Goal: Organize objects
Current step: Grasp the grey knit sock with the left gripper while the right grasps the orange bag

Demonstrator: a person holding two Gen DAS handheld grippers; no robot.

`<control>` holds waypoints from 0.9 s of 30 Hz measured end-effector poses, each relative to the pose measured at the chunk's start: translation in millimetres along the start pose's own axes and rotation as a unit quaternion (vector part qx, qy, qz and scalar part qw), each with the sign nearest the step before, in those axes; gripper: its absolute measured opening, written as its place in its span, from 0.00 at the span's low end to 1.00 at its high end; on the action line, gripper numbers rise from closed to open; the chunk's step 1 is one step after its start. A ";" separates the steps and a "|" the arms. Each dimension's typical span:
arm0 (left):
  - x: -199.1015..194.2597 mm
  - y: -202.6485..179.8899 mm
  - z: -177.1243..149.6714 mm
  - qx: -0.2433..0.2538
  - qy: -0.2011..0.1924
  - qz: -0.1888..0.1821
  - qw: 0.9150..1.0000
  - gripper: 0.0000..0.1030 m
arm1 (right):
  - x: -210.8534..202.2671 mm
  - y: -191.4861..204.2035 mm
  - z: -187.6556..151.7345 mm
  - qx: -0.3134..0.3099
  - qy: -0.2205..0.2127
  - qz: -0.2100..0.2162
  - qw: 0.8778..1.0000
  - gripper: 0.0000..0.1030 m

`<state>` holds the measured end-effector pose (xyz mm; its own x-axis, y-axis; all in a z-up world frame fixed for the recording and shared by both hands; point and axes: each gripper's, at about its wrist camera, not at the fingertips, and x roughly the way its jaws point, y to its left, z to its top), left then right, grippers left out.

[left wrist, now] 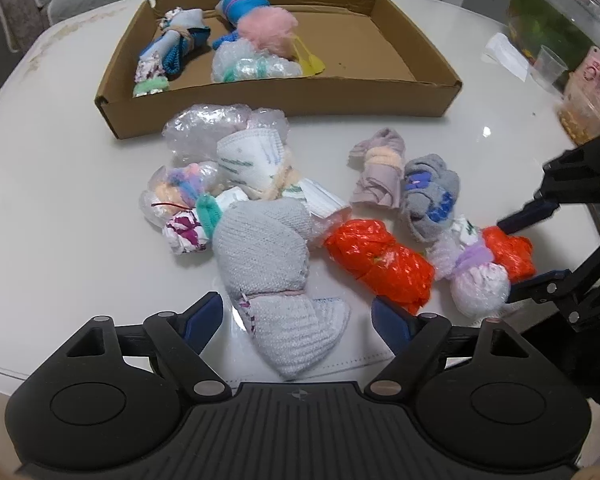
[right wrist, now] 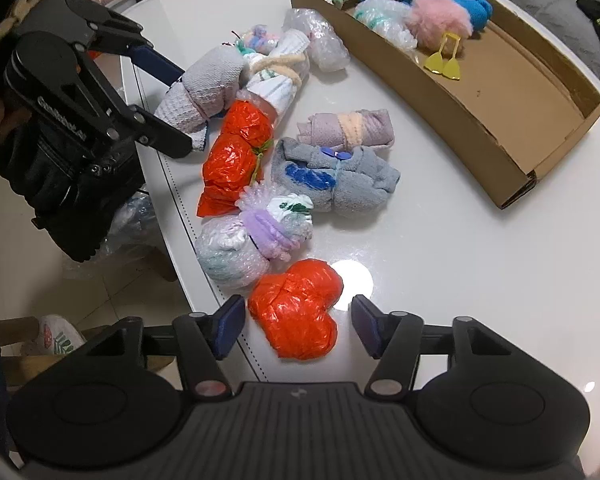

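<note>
Several tied bundles of cloth and plastic lie on the white table [left wrist: 60, 184]. My left gripper [left wrist: 296, 316] is open and points down over a grey knitted bundle [left wrist: 268, 256], which lies between its fingers with a gap at each pad. My right gripper [right wrist: 298, 324] is open around an orange plastic bundle [right wrist: 296, 308] near the table's edge; its pads stand just off it. A shallow cardboard tray [left wrist: 276, 108] [right wrist: 472, 128] behind the pile holds several bundles, among them a pink fluffy one [left wrist: 266, 30].
Between the grippers lie another orange bundle [left wrist: 376, 262], a bubble-wrap bundle with a purple tie [right wrist: 244, 240], a grey-and-blue sock roll [right wrist: 336, 180] and a lilac roll [right wrist: 348, 128]. A clear cup [left wrist: 548, 66] and jars stand at the far right. The table edge [right wrist: 204, 280] runs beside the right gripper.
</note>
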<state>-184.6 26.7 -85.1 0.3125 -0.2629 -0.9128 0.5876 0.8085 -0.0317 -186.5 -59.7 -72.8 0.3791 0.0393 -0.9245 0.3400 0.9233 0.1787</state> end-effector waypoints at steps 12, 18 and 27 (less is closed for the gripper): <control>1.0 3.8 5.5 0.006 -0.009 0.010 1.000 0.53 | -3.5 -6.0 -3.4 0.016 -0.004 0.004 1.000 0.39; -11.1 6.2 8.8 0.009 -0.007 0.009 1.000 0.53 | -25.4 -18.8 -8.0 0.045 -0.040 -0.011 0.998 0.39; -63.3 8.2 44.9 0.012 -0.055 -0.006 0.998 0.53 | -62.3 -38.8 0.3 0.073 -0.118 -0.045 0.989 0.39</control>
<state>-166.0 26.3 -9.4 0.3846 -0.3289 -0.8625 0.6094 0.7923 -0.0303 -223.1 -98.2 -22.1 0.5264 -0.1462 -0.8376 0.4950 0.8536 0.1621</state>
